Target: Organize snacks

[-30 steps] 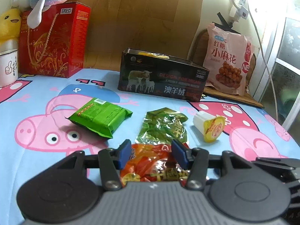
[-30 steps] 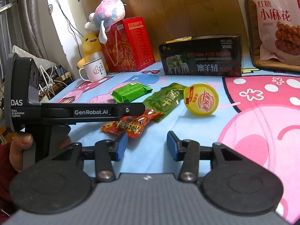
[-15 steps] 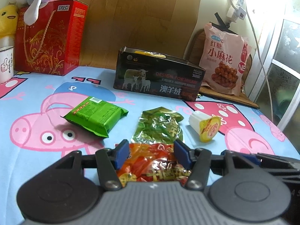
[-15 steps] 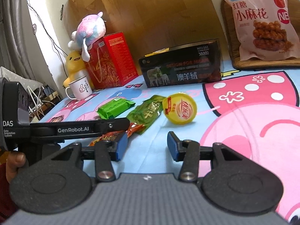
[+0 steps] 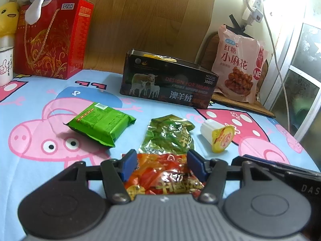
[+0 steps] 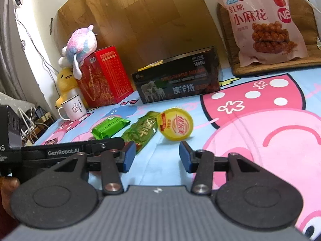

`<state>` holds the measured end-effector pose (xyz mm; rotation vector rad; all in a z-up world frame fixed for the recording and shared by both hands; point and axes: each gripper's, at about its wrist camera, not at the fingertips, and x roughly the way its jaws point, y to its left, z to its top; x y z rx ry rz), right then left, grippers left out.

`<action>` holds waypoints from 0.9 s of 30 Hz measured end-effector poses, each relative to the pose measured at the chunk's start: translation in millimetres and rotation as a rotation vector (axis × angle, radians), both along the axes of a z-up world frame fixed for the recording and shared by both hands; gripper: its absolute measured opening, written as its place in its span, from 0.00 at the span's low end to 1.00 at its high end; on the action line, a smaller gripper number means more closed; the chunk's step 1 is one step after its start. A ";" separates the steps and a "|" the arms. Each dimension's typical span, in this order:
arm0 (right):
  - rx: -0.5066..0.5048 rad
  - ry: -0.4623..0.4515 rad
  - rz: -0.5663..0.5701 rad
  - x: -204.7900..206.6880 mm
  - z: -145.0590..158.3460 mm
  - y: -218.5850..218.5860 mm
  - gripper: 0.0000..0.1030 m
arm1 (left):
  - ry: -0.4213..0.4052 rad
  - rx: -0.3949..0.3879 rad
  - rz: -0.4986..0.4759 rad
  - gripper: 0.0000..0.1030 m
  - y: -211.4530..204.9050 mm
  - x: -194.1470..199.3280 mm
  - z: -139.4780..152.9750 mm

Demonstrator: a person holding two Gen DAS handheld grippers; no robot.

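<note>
The black box (image 5: pixel 170 82) stands open at the back of the cloth, probably the goal. The left gripper (image 5: pixel 162 166) has its fingers wide around the red packet (image 5: pixel 164 176), not pressing yet; close slowly on the packet's middle. The right gripper (image 6: pixel 155 156) is spread, empty, near the yellow cup (image 6: pixel 176 127)

Both wrist views look low across the cloth (image 5: pixel 40 92), seemingly near, sharing the black box (image 6: pixel 176 80).
</note>
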<state>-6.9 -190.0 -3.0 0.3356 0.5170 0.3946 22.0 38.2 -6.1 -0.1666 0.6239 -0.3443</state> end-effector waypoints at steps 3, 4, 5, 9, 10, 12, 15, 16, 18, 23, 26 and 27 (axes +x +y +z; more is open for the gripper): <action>0.000 -0.003 -0.018 0.0 0.1 -1.3 0.50 | 0.001 -0.004 -0.001 0.55 -0.1 -0.5 0.0; 0.001 -0.004 -0.025 -0.1 0.1 -1.8 0.53 | 0.001 -0.005 -0.001 0.55 0.2 -0.5 -0.1; 0.003 -0.006 -0.032 -0.1 0.0 -2.6 0.56 | 0.001 -0.006 -0.002 0.55 0.3 -0.6 -0.1; 0.011 -0.019 -0.057 -0.6 0.3 -6.5 0.60 | 0.002 -0.012 -0.005 0.56 1.1 -0.4 0.0; 0.011 -0.018 -0.060 -0.2 0.2 -6.8 0.60 | 0.003 -0.012 -0.005 0.56 1.1 -0.4 0.0; 0.010 -0.018 -0.066 0.5 0.4 -7.2 0.61 | 0.003 -0.014 -0.005 0.56 1.0 -0.6 -0.1; 0.010 -0.015 -0.068 2.2 0.2 -8.4 0.63 | 0.003 -0.016 -0.006 0.57 1.2 -0.8 0.0; 0.009 -0.014 -0.069 2.7 0.1 -8.5 0.63 | 0.004 -0.017 -0.007 0.57 1.2 -0.7 -0.1; 0.006 -0.011 -0.069 3.5 -0.2 -8.3 0.64 | 0.004 -0.016 -0.006 0.57 1.1 -0.6 -0.1; 0.006 -0.001 -0.080 5.2 -0.7 -8.3 0.66 | 0.005 -0.019 -0.009 0.58 1.2 -0.5 0.0; 0.002 0.011 -0.081 7.5 -1.6 -8.3 0.66 | 0.006 -0.021 -0.009 0.59 1.0 -0.2 -0.2; 0.000 0.014 -0.080 8.3 -1.5 -8.1 0.67 | 0.008 -0.024 -0.011 0.61 0.9 -0.1 -0.3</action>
